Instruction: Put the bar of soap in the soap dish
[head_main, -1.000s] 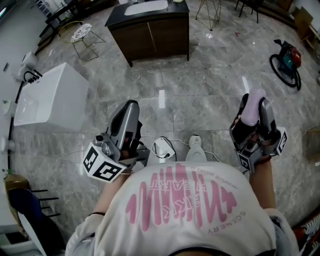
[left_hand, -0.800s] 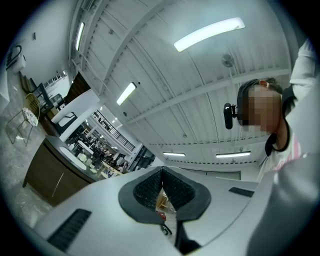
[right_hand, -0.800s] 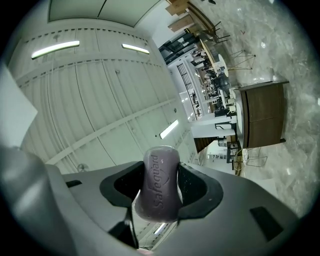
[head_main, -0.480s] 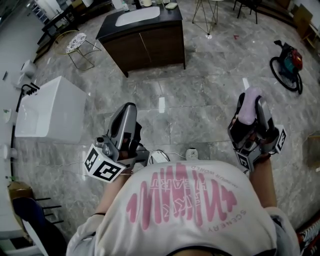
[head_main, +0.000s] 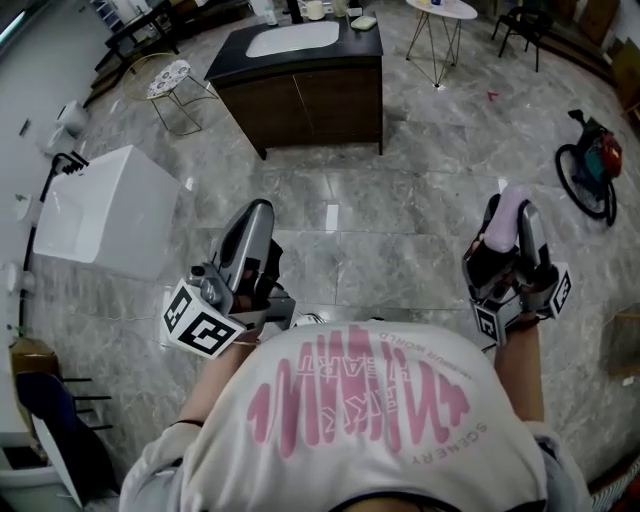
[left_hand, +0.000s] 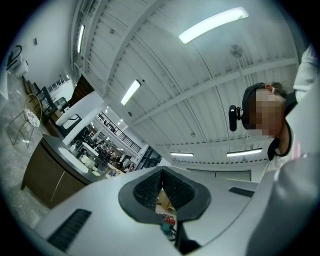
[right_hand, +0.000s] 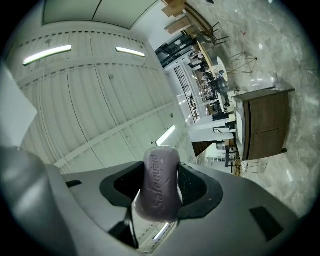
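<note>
Two hand-held grippers hang over the grey marble floor (head_main: 400, 200), both tilted upward, which looks like a carrying posture for reaching the dark wooden vanity cabinet with a white basin top (head_main: 300, 75). The left gripper (head_main: 257, 212) has its jaws closed together on nothing and seems spare. The right gripper (head_main: 509, 222) clamps the pale purple oval bar of soap (right_hand: 160, 185) between its pads, well apart from the vanity. Small items on that top are too tiny to identify, so no soap dish can be picked out.
</note>
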